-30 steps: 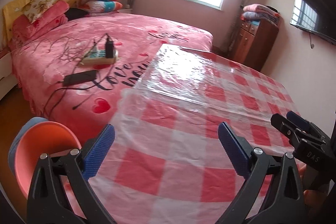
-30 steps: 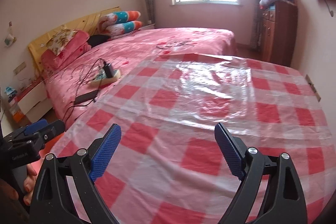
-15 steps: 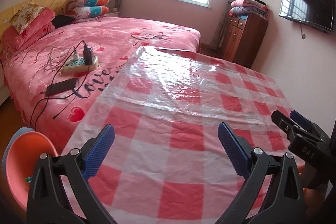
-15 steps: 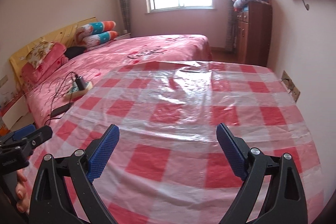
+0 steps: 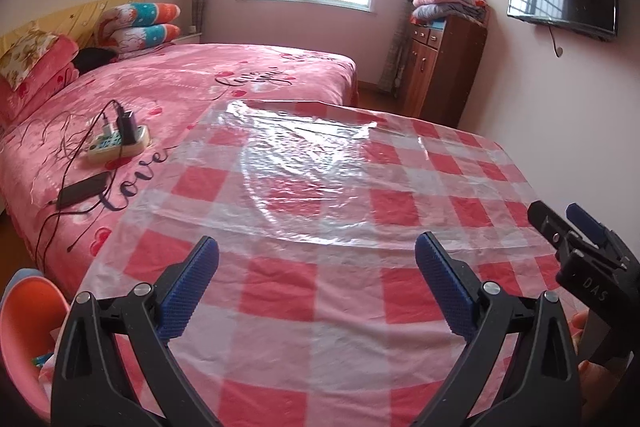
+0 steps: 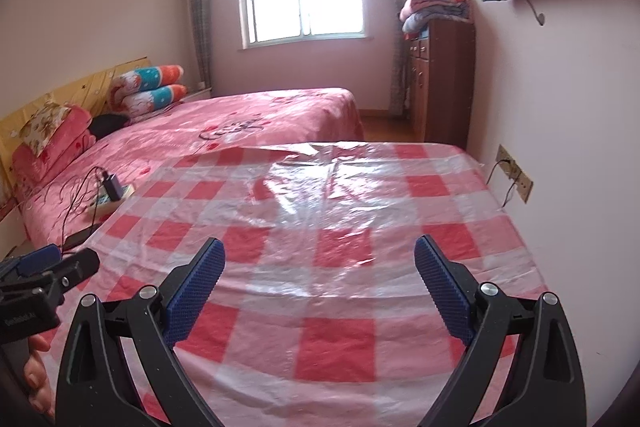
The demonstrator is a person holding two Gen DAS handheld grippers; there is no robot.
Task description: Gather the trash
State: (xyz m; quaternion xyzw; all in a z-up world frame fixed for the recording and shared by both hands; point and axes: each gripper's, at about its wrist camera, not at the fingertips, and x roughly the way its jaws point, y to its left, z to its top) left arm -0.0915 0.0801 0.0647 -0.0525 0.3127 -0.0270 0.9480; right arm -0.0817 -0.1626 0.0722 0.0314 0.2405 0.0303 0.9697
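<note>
Left tool (image 5: pixel 316 273) and right tool (image 6: pixel 319 273) both hang over the near edge of the tabletop (image 5: pixel 280 291), jaws spread wide and holding nothing. No trash shows on the checked plastic cover; the only likely trash sits in the orange bin (image 5: pixel 28 331) low at the left, where a few scraps show at its bottom, too small to name.

Risks, as I judge them: the cover is thin, glossy and wrinkled, so a tool dropped low could snag and drag it. With nothing to collect in sight, a tool might wrongly go for the phone (image 5: pixel 82 190) or the power strip (image 5: pixel 118 143) and their cables on the bed (image 5: pixel 224 83).

Counts: two tools, one bin, one phone, one power strip with a black charger plugged in, one bed, one tabletop.
</note>
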